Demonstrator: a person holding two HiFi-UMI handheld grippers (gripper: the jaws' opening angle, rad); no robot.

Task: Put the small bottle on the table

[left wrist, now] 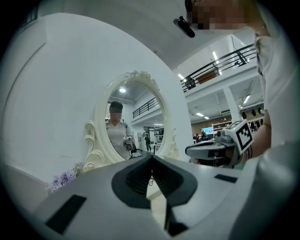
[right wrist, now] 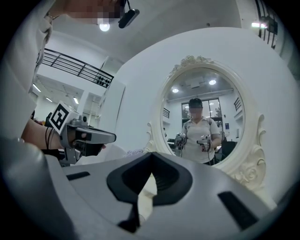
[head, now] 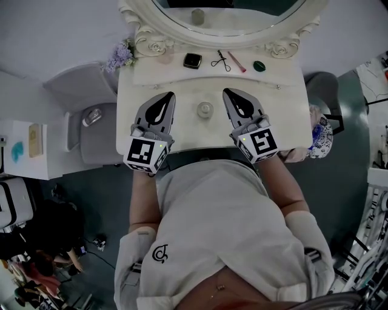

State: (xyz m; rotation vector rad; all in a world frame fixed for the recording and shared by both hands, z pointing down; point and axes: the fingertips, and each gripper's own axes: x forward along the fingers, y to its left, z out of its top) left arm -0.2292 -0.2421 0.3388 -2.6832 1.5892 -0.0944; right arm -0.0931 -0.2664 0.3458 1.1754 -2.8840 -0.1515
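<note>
A cream vanity surface (head: pixel 188 130) under an oval mirror (head: pixel 242 18) fills my head view. The small bottle (head: pixel 205 109) stands on it between my two tools, touching neither. My left hand-held gripper (head: pixel 167 100) has its jaws pressed together on nothing, and the right hand-held gripper (head: pixel 229 95) is closed and empty too. A black compact (head: pixel 193 60) and an eyelash curler (head: pixel 221 60) lie on the ledge behind.
</note>
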